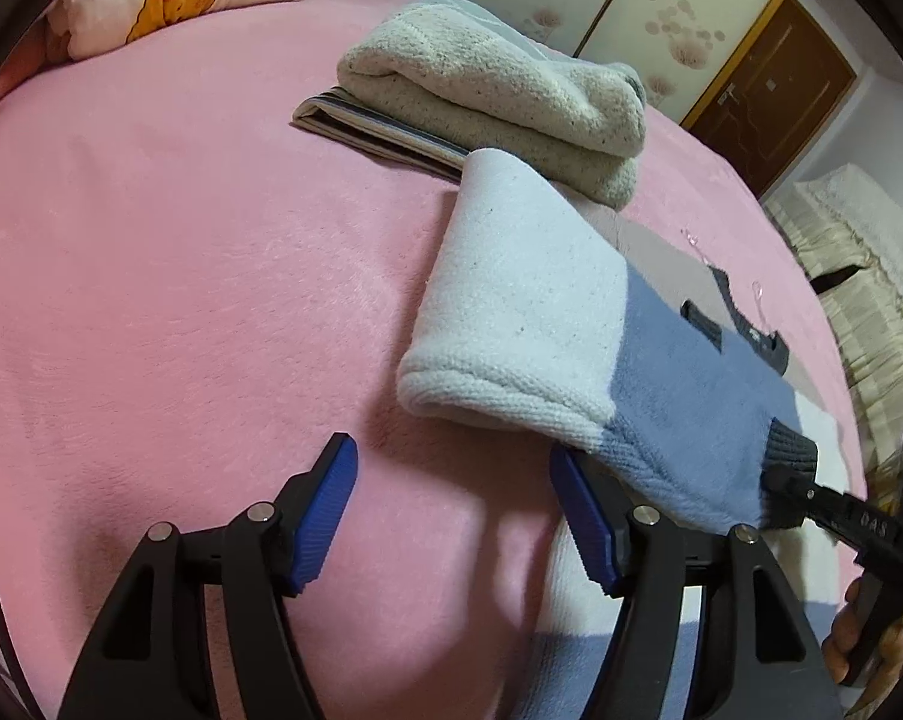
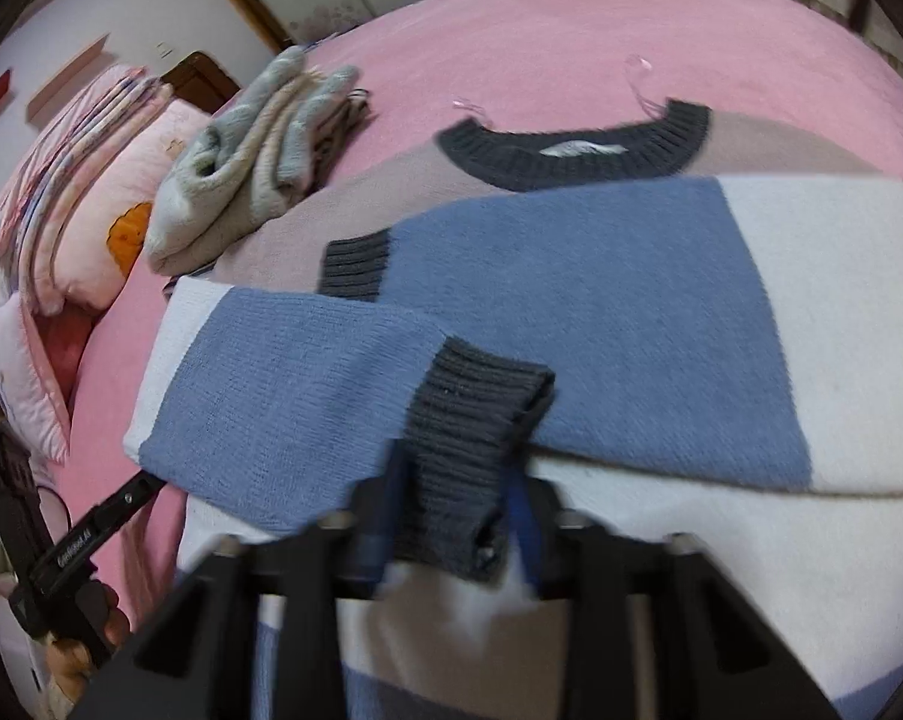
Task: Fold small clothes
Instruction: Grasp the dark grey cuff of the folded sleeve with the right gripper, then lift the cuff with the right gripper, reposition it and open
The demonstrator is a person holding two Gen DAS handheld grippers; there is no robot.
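While right gripper (image 2: pixel 451 480) fingers pinch sweater (image 2: pixel 631 312) cuff (image 2: pixel 469 402), left gripper (image 1: pixel 451 516) gapes empty — neck label (image 2: pixel 580 148) unreadable.

Sweater (image 2: pixel 601 300) — blue, white, taupe blocks, charcoal ribbing — on pink bedspread (image 1: pixel 181 300).

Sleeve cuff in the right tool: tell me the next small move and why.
Probably carry the dark cuff a little further across the sweater body, then release. The right tool is shut on it, the sleeve already lies folded inward, and the left tool hangs open beside the fold.
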